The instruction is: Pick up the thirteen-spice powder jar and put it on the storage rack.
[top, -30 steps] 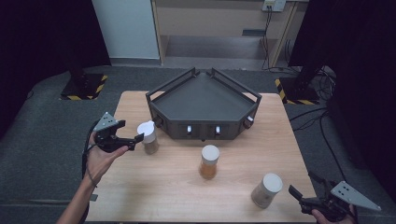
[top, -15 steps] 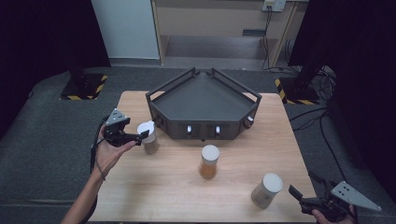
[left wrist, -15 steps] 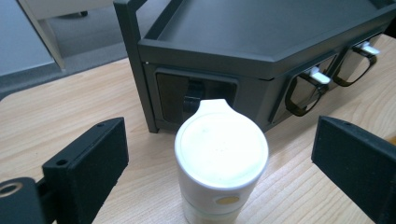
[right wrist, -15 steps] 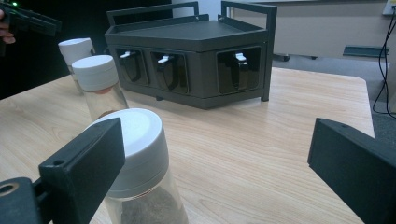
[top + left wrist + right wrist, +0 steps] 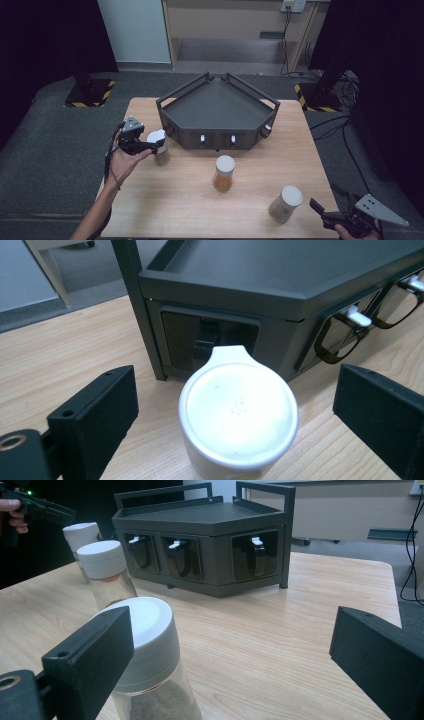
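Left gripper (image 5: pixel 159 144) hangs released over the white-lidded jar (image 5: pixel 238 412), jaws wide on either side and not touching it, at 9 o'clock on the wooden counter (image 5: pixel 165 200); right gripper (image 5: pixel 320 209), also spread, waits at 5 o'clock off the counter's corner. Grey carpet and black curtains ring the counter, with the dark angular rack (image 5: pixel 217 107) at 12 o'clock. Jar's contents are cut off below its lid.
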{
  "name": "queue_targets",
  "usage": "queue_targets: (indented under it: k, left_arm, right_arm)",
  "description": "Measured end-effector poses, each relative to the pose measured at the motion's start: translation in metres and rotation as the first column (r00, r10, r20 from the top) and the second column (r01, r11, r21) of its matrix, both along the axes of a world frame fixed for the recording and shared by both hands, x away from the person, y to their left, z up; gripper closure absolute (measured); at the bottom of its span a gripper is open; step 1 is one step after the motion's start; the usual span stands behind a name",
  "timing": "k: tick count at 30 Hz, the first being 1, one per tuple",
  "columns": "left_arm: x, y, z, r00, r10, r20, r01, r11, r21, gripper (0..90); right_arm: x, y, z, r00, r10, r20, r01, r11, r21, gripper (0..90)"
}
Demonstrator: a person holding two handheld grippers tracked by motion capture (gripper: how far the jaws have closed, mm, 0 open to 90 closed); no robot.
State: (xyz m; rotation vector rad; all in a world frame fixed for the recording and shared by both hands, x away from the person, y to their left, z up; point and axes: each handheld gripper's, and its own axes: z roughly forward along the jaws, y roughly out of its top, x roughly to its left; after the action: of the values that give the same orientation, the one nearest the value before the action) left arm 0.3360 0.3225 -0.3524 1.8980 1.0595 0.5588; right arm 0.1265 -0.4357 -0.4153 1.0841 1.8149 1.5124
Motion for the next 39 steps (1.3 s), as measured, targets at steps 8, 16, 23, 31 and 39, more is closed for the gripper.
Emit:
queue_targets:
  k: [8,16,23,31,39]
  left_arm:
    - [0.005,-0.006,-0.007,0.9996,0.022,-0.018,-0.022,0.9998,0.005,4.8]
    - [0.007,-0.011,-0.014,0.9991,0.031,-0.028,-0.031,0.9994,0.015,6.5]
    - [0.008,-0.014,-0.019,0.9990,0.034,-0.030,-0.034,0.9993,0.019,9.1]
    - [0.009,-0.020,-0.022,0.9988,0.037,-0.032,-0.036,0.9986,0.037,12.9]
    - [0.007,-0.018,-0.025,0.9994,0.032,-0.014,-0.032,0.9989,0.034,27.8]
  right_arm:
    - [0.000,0.000,0.000,1.0000,-0.001,-0.001,0.001,1.000,-0.001,4.6]
    - [0.000,0.000,0.000,1.0000,-0.002,-0.001,0.002,1.000,0.000,4.6]
    - [0.000,0.000,0.000,1.0000,-0.001,0.000,0.001,1.000,-0.002,4.6]
    - [0.000,0.000,0.000,1.0000,-0.002,0.000,0.002,1.000,-0.001,4.6]
    - [0.000,0.000,0.000,1.0000,-0.002,-0.001,0.002,1.000,-0.001,4.6]
